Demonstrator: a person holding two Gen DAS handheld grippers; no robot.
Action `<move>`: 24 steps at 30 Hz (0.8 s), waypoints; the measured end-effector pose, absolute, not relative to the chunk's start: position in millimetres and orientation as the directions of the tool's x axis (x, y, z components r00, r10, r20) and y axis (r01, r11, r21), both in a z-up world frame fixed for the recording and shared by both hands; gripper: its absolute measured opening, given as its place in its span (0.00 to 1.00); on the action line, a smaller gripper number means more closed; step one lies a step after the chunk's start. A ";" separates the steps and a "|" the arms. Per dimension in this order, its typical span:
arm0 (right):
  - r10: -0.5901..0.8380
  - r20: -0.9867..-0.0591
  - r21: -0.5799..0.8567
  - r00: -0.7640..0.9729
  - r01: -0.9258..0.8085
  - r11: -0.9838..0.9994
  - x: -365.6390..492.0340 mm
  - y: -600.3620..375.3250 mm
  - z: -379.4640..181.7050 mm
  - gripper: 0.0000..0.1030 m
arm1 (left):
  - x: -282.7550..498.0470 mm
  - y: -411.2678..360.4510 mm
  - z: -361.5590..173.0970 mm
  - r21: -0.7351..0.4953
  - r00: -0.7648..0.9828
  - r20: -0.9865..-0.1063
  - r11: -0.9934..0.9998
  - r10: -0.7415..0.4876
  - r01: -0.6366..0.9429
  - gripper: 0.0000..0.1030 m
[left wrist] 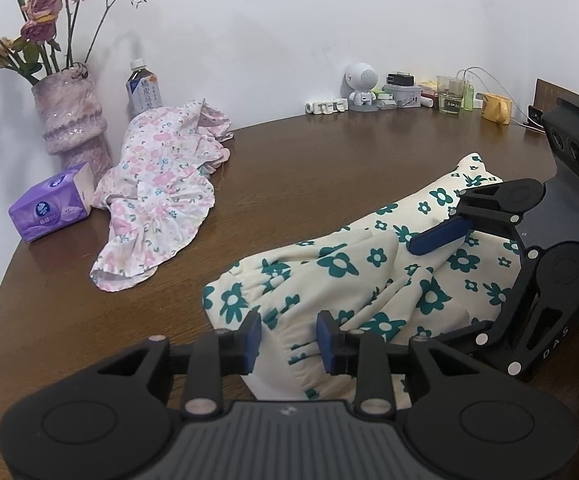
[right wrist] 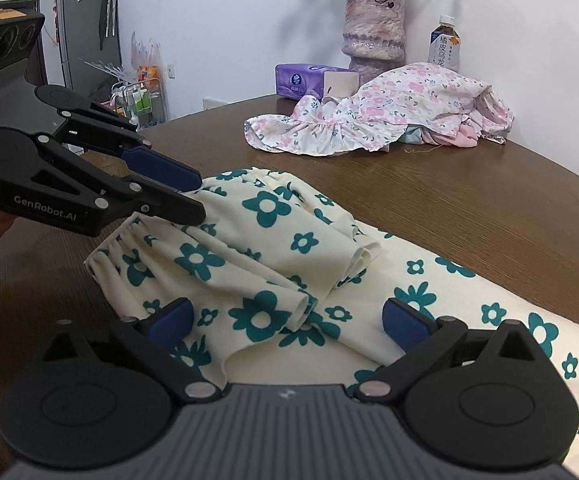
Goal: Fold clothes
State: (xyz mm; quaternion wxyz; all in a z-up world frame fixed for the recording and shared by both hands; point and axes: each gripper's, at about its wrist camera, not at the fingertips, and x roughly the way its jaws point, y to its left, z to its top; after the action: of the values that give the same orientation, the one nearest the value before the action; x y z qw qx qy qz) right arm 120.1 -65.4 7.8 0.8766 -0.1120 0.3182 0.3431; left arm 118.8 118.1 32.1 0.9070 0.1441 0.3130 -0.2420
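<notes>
Clothes-folding snapshot, nothing fancy; cream garment with green flowers (left wrist: 369,264) lay rumpled along the near edge of the brown table (left wrist: 329,152), stretched from roughly the middle of that edge off toward the right; had a gathered elastic band at the left end and a loose fold flopped over the middle.

Left gripper (left wrist: 289,342) sat right over that elastic end; jaws stood fairly close together with bunched cloth filling the gap; honestly couldn't tell whether the pads (left wrist: 254,340) actually pressed on it or just framed it; looked about the same from the right wrist view, tips at the band's edge, no clearer.

Right gripper (right wrist: 289,322) was spread wide apart, as wide as it seemed to go; hovered low over the folded part of the same garment, cloth lying between the blue fingers (right wrist: 405,324) but not pinched by them; gripping nothing.

Second piece, pink floral garment (left wrist: 161,184), was heaped well apart toward the far left edge; lay just beside a purple tissue pack (left wrist: 49,208) and a lilac vase (left wrist: 69,116) of dried roses, with a drink bottle (left wrist: 143,88) behind it; small clutter lined the far right edge, yellow mug (left wrist: 495,108) included.
</notes>
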 end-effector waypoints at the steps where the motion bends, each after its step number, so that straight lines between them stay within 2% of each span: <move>1: 0.531 -0.635 0.022 0.562 -0.673 0.739 120.2 -65.4 7.8 0.99 | 119.0 118.2 32.1 0.110 0.686 -0.638 0.841 -0.349 0.530 0.28; 24: 0.529 -0.634 0.017 0.565 -0.673 0.739 119.0 -64.7 6.4 0.99 | 115.2 116.5 28.8 0.115 0.705 -0.629 0.857 -0.328 0.502 0.29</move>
State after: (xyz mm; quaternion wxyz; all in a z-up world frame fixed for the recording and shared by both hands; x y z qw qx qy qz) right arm 119.0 -64.7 6.4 0.8771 -0.1139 0.3168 0.3426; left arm 115.2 116.5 28.8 0.9126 0.1399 0.3096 -0.2273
